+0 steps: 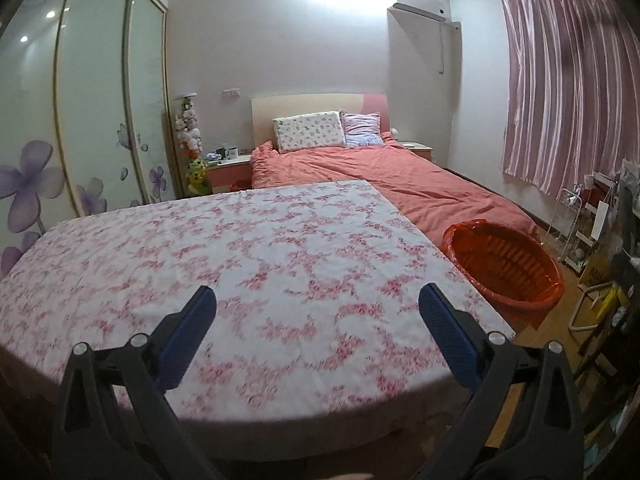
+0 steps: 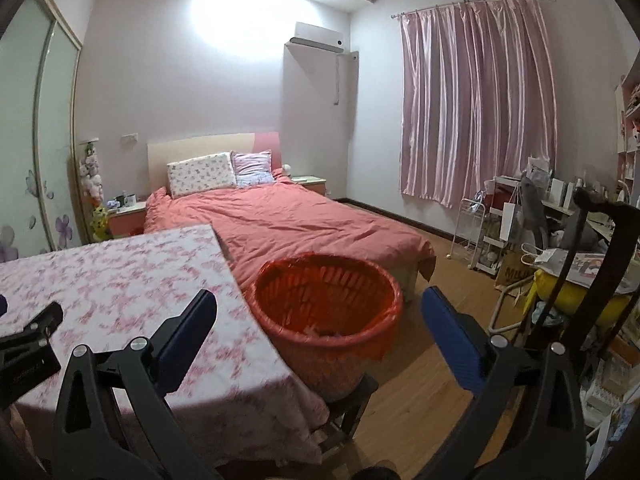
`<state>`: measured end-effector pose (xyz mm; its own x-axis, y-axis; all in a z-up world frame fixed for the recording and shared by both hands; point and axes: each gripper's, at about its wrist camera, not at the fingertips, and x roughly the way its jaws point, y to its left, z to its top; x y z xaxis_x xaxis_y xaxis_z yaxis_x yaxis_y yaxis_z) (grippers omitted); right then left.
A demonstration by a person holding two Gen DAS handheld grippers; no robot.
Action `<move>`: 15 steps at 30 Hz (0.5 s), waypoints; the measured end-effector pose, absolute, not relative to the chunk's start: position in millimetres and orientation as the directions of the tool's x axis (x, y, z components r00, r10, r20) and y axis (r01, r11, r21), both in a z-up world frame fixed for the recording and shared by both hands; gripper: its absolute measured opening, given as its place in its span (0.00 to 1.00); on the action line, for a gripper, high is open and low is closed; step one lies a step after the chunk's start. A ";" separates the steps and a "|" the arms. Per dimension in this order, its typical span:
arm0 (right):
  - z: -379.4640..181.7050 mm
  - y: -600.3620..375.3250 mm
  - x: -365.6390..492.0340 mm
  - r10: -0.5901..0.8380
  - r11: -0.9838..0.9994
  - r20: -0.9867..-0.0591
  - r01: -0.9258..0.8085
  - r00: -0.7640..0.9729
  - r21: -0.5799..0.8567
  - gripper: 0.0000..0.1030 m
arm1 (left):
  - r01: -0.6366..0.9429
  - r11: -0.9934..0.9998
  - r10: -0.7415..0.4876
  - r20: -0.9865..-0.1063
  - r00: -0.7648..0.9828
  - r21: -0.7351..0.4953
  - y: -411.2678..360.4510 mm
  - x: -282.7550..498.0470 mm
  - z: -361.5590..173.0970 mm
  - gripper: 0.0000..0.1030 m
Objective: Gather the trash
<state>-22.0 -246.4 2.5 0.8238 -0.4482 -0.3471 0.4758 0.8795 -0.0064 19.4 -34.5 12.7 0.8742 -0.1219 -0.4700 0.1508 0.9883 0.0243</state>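
A red plastic trash basket lined with a red bag stands on a dark stool just right of the table; some dark bits lie in its bottom. It also shows in the left wrist view. The table has a pink floral cloth and I see no loose trash on it. My left gripper is open and empty above the table's near half. My right gripper is open and empty, hovering in front of the basket. The left gripper's body shows at the left edge of the right wrist view.
A bed with a coral duvet lies behind the table and basket. A mirrored wardrobe is on the left. A white wire rack, a cluttered desk and a chair crowd the right side. Wood floor lies right of the basket.
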 end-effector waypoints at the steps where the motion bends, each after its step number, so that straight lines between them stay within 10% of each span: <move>1: 0.9 -246.2 -23.5 -0.449 0.877 -0.353 0.480 0.821 0.002 0.98 | 0.142 0.990 -0.117 -0.469 0.876 0.019 -30.9 14.8 12.1 0.96; 15: -9.7 -229.2 -38.8 -0.455 0.865 -0.387 0.501 0.802 0.022 0.98 | 0.070 0.996 -0.087 -0.465 0.881 -0.055 -2.8 -12.8 5.5 0.96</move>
